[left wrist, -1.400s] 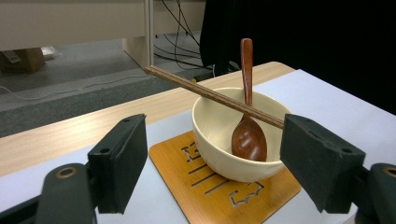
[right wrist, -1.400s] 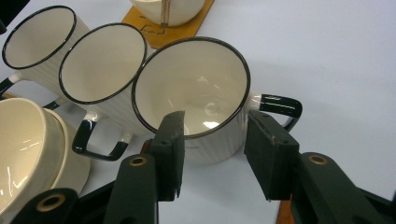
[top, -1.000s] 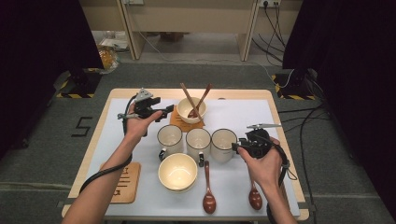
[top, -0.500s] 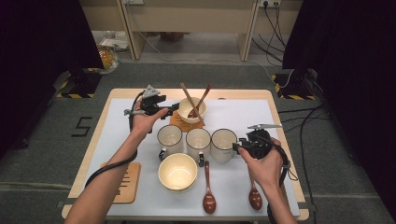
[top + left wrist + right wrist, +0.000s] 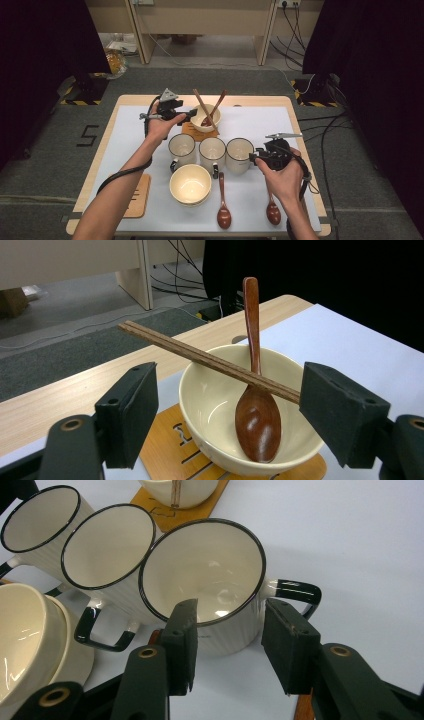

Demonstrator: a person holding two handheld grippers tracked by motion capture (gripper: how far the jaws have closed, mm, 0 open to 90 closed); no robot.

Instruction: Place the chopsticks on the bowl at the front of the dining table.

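On the table (image 5: 300,130), high view: left gripper (image 5: 186,114) is held beside a cream bowl (image 5: 206,119) on an orange coaster (image 5: 192,131); right gripper (image 5: 253,158) is held at the rightmost of three mugs (image 5: 238,152).

Left gripper view: jaws are spread wide, released, either side of the bowl (image 5: 210,405). Chopsticks (image 5: 200,359) are laid across its rim; a wooden spoon (image 5: 256,415) is propped inside.

Right gripper view: jaws are parted, unclenched, just before the mug (image 5: 210,580), its handle (image 5: 297,591) beside one jaw.

Grey carpet floor (image 5: 60,150), black curtains (image 5: 40,45), pale wooden desk legs (image 5: 137,37).
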